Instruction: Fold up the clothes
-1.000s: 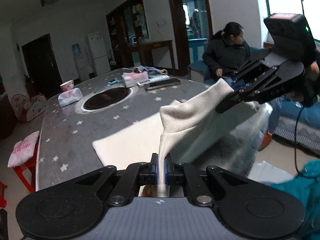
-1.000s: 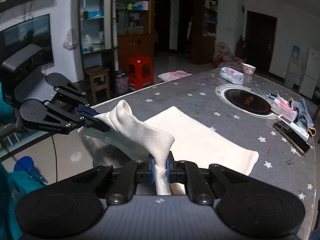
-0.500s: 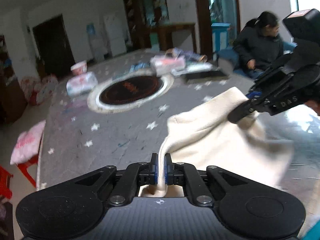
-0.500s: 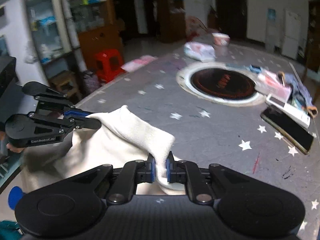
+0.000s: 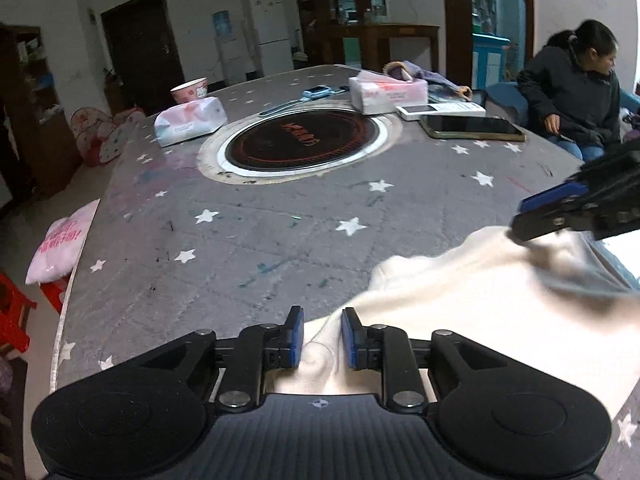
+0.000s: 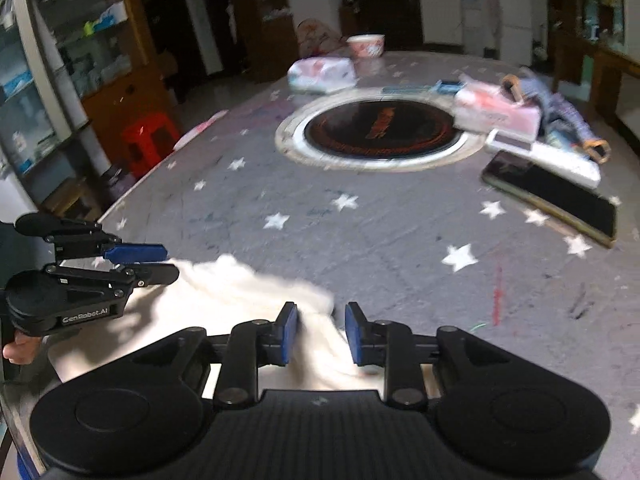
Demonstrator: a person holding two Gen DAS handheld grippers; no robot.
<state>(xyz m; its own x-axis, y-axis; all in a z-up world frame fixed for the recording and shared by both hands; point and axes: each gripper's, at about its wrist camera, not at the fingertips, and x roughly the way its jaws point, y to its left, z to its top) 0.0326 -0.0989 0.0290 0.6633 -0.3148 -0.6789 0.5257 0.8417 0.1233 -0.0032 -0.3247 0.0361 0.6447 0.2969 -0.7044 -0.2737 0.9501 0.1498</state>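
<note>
Lying folded on the near edge of the grey star-patterned desk (image 5: 280, 240), the cream garment (image 5: 460, 304) is no longer lifted: a second ago both hand-held grippers had it pinched and raised in a peak above a flat white panel, and half a second ago they still clamped it while carrying it forward. That flat panel is now covered, and the cloth sits as a doubled, rumpled heap whose far edge reaches toward the middle of the desk.

The left hand-held gripper (image 5: 322, 338) has its blue pads spread apart, with a fold of the cloth lying loose in the gap and touching neither pad clearly. In the right wrist view the same tool (image 6: 136, 264) shows one finger above the other with a gap between them, just at the cloth's left corner.

The right hand-held gripper (image 6: 318, 334) is likewise spread, the garment (image 6: 240, 300) running between its pads without being squeezed. From the left wrist view its fingertips (image 5: 560, 208) hover at the cloth's right corner, parted.

Beyond the cloth lies the round black cooktop (image 5: 302, 140) set into the desk, a tissue pack (image 5: 188, 120) and pink bowl (image 5: 190, 89) to its left, a second tissue pack (image 5: 388, 94), a remote (image 5: 440, 110) and a dark phone (image 5: 472, 127) to its right. A woman in a dark jacket (image 5: 576, 84) sits past the desk's right side.
</note>
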